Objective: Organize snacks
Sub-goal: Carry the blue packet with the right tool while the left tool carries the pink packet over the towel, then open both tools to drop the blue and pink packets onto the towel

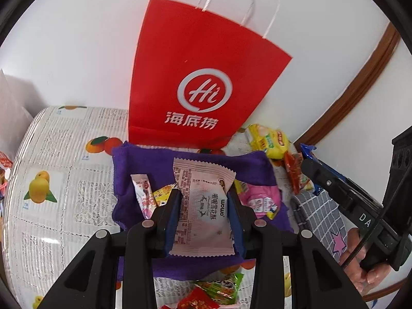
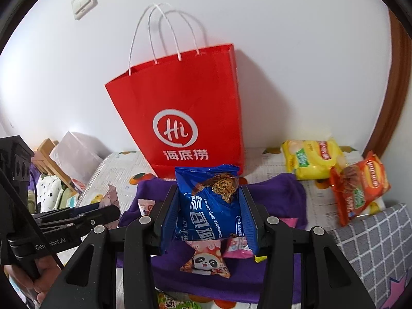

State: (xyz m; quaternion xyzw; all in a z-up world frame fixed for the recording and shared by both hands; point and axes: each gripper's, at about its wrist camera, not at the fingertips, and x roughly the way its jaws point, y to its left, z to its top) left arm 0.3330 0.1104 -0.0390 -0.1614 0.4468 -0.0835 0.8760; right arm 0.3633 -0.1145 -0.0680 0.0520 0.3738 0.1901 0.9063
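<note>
Fingers, left: the left gripper is closed on a pink snack packet, one finger on each long side, and holds it above the purple cloth.
Fingers, right: the right gripper is closed on a blue cookie packet in the same way, also lifted over the cloth.
Snacks on the cloth: a panda packet, a small pink sachet and a pink packet lie loose on it.
Snacks at the right edge of the table: a yellow chips bag and an orange chips bag lie side by side, touching.
Snacks at the near edge: a green packet and a red one, only partly in view.
Bag: a red paper bag stands upright at the far edge of the table, against the wall, just behind the cloth. Its inside is not visible.
Progress: I judge the task is at an early or middle point. Two packets are picked up and probably go to the bag; at least seven are not yet sorted.
</note>
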